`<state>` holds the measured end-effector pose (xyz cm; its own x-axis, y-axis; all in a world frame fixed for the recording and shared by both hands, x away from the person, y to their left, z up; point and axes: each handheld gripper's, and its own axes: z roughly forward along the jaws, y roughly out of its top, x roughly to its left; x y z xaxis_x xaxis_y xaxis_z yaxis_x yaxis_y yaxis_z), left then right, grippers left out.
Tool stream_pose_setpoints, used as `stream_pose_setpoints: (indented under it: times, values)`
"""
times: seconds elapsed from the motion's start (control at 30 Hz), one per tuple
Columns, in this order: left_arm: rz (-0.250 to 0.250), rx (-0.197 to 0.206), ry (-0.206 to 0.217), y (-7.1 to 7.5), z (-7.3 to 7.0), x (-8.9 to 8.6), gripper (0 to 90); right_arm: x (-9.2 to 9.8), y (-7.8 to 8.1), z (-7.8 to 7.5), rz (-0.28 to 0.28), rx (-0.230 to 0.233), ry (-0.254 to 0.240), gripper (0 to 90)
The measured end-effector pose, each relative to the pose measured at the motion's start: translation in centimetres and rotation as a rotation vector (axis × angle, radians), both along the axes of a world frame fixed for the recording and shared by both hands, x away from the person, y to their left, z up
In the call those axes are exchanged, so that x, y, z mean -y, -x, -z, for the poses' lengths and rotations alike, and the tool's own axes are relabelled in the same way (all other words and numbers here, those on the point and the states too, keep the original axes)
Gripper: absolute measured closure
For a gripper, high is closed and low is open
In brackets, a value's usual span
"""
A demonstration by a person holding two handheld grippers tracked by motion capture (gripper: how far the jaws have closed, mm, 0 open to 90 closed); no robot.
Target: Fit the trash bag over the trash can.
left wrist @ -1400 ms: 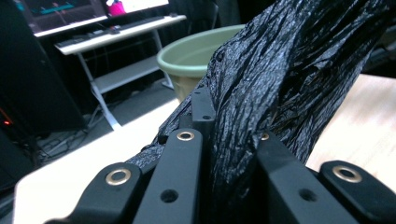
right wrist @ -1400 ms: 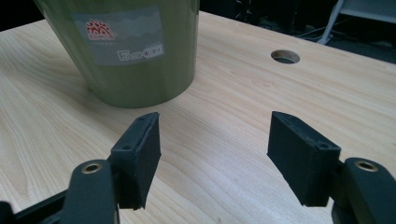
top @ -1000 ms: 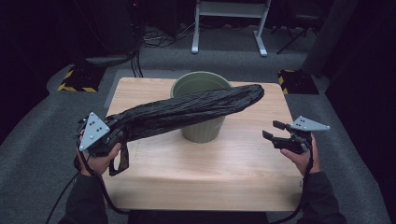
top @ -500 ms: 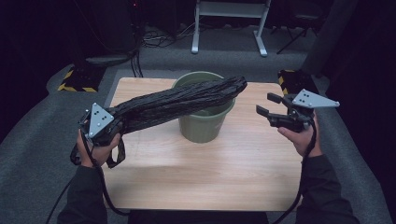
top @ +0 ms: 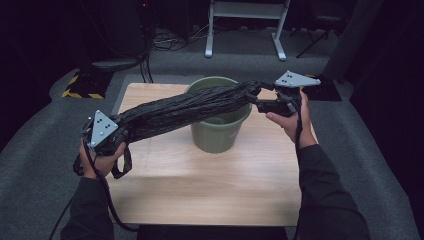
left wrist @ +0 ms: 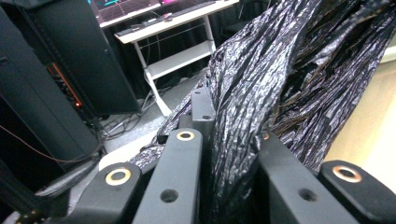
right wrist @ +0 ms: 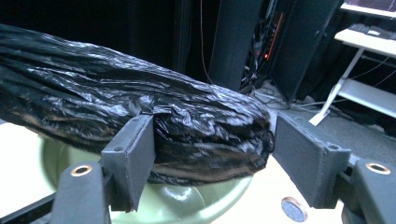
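A long bunched black plastic bag [top: 180, 107] stretches from lower left to upper right above the round green bucket [top: 220, 135] on the wooden table [top: 200, 190]. My left gripper [top: 120, 129] is shut on the bag's near end; the crinkled bag [left wrist: 252, 84] is pinched between its jaws [left wrist: 233, 135]. My right gripper [top: 257, 100] is at the bag's far end over the bucket rim. Its jaws stand open around the bag's tip [right wrist: 201, 130]: one jaw touches the plastic, the other stands off it. Below the tip lies the bucket's inside [right wrist: 187, 196].
A white-legged stand [top: 245, 25] and cables lie on the dark floor behind the table. A yellow-and-black striped block [top: 82, 90] sits on the floor at left. Black cabinets [right wrist: 299, 42] stand nearby. The near half of the table is bare wood.
My right gripper has moved left, up to the bag's far end over the bucket, and now straddles it. The left gripper still holds the bag.
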<state>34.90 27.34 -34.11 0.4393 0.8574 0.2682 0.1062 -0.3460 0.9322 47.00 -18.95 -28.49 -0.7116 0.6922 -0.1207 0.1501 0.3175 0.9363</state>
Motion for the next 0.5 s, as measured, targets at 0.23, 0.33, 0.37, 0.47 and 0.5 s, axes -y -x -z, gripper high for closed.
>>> stream_pose_setpoints:
  times: [0.23,0.33,0.37,0.47,0.5]
  values:
    - [0.045,0.002,0.032,0.6,0.4,-0.9,88.3,-1.5,-1.6,0.2,-0.038,-0.04,0.029,42.5]
    - [0.064,0.008,0.05,0.8,0.5,-1.1,88.3,-2.0,-2.1,0.3,-0.06,-0.049,0.066,54.1]
    - [0.073,0.012,0.047,0.8,0.5,-1.1,88.3,-2.2,-2.2,0.3,-0.066,-0.052,0.083,56.8]
    - [0.082,0.024,0.05,1.0,0.4,-1.0,88.3,-3.0,-2.6,0.6,-0.09,-0.059,0.121,62.7]
    - [0.092,0.03,0.057,1.1,0.3,-0.9,88.3,-3.2,-2.6,0.6,-0.096,-0.061,0.127,64.5]
